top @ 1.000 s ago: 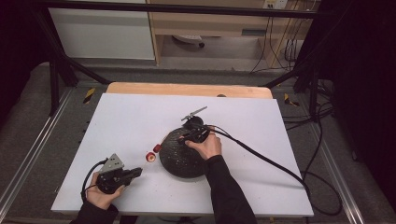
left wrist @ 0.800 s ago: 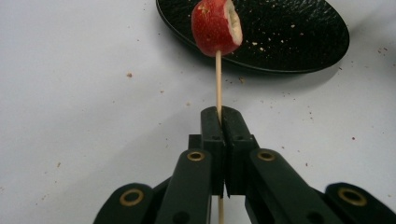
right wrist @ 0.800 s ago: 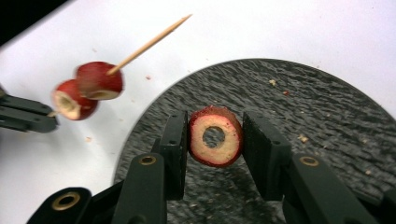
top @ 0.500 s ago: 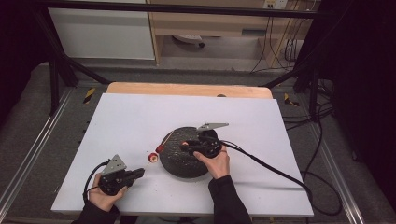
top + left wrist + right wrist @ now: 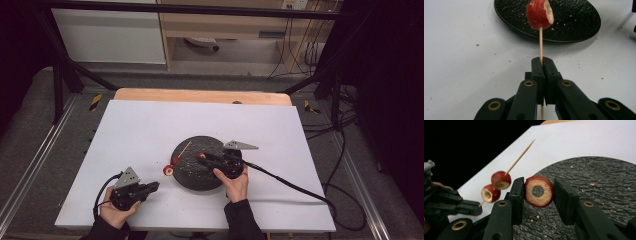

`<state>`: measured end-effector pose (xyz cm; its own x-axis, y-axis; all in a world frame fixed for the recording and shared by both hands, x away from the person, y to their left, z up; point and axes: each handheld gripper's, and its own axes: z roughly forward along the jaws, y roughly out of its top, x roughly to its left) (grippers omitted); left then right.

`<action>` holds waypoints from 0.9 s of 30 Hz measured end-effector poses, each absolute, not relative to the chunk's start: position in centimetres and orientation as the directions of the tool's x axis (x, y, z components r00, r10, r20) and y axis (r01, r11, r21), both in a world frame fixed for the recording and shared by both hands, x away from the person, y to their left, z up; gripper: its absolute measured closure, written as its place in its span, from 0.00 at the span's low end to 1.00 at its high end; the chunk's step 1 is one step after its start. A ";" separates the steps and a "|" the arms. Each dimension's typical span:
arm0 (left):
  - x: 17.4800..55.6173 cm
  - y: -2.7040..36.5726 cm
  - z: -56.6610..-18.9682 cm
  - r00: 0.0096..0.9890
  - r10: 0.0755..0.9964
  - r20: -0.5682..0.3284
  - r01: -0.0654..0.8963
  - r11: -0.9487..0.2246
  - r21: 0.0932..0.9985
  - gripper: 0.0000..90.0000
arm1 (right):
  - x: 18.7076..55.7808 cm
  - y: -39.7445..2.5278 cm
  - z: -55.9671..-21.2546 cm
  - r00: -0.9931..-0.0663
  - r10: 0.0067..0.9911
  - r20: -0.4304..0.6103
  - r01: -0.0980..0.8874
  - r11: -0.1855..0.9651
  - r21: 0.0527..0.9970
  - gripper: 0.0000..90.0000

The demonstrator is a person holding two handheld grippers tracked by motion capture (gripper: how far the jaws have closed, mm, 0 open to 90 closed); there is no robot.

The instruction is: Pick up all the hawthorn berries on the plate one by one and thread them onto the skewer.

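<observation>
White table (image 5: 150, 125): right tongs (image 5: 202, 159) now gripping cored fruit ring (image 5: 539, 191) above plate (image 5: 192, 170); left tongs (image 5: 152, 187) clamping skewer (image 5: 540, 42); threading next.

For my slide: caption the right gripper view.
Right claw grips a cored red fruit ring above the black plate.

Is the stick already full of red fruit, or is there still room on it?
Still room. The right gripper view shows two red fruit pieces low on the skewer, its long pointed end bare. A third cored ring sits between the right gripper fingers.
</observation>
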<state>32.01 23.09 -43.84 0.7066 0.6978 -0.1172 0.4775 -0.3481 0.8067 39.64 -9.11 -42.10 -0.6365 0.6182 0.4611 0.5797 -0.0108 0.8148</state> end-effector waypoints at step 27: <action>31.7 22.0 -43.9 0.688 0.710 -0.152 0.487 -0.296 0.822 0.98 | 38.6 -8.5 -42.6 -0.575 0.599 0.557 0.479 -0.307 0.823 0.69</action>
<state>31.67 22.05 -43.91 0.6878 0.7099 -0.1519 0.4866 -0.2956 0.8221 38.63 -8.48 -42.59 -0.5748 0.5990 0.5575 0.4786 -0.3065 0.8228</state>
